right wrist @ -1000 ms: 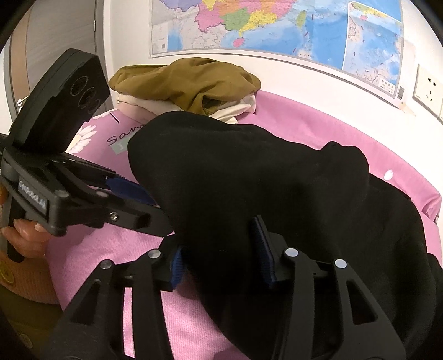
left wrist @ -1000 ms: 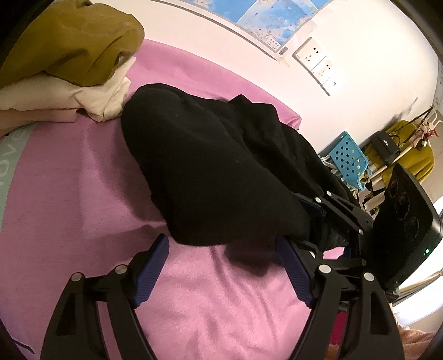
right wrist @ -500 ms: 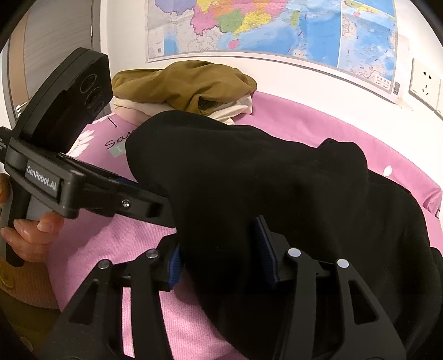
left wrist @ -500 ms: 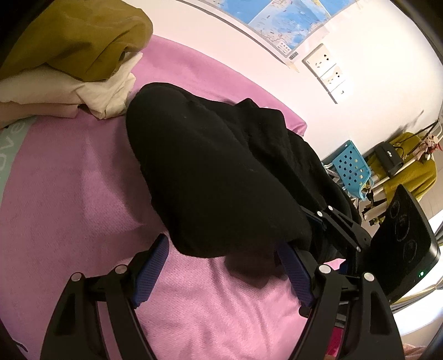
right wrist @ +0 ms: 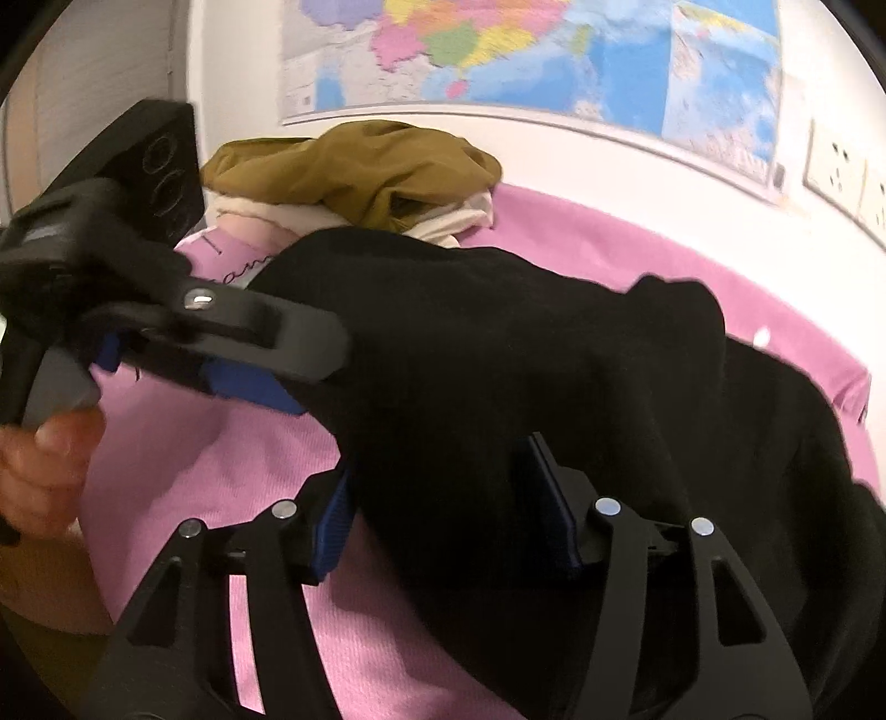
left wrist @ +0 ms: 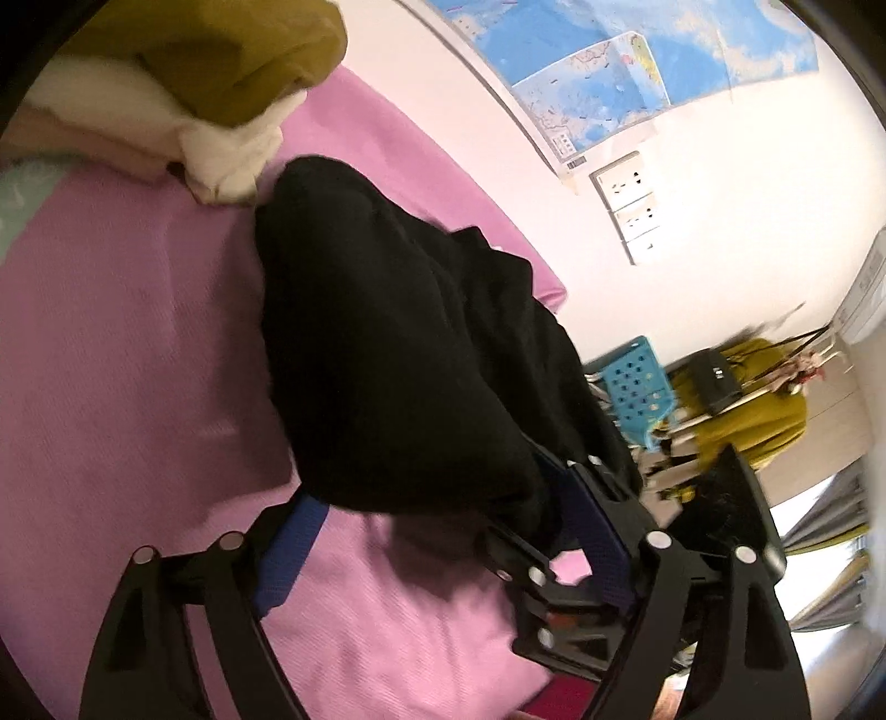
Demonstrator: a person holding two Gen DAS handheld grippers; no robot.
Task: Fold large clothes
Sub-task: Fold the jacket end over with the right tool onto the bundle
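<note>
A black garment [left wrist: 387, 343] lies bunched on the pink bed sheet [left wrist: 127, 354]. Its near edge hangs between the blue pads of my left gripper [left wrist: 443, 531], whose jaws are opening wide and do not press on it. In the right wrist view the same black garment [right wrist: 526, 376] fills the gap of my right gripper [right wrist: 443, 515]; these jaws are opening too and the pads stand off the cloth. The left gripper [right wrist: 260, 360] shows at the left, at the garment's edge, held by a hand [right wrist: 44, 459]. The right gripper [left wrist: 576, 531] sits close by my left one's right finger.
A pile of olive and cream clothes [right wrist: 354, 171] lies at the back of the bed by the wall. A map [right wrist: 526, 50] and wall sockets [left wrist: 626, 188] are above. Right of the bed stand a blue perforated stool [left wrist: 637, 387] and a rack with a yellow garment [left wrist: 758, 387].
The right gripper's pads have spread apart around the black garment. The left gripper has rolled, tilting its view, and its pads stand slightly wider.
</note>
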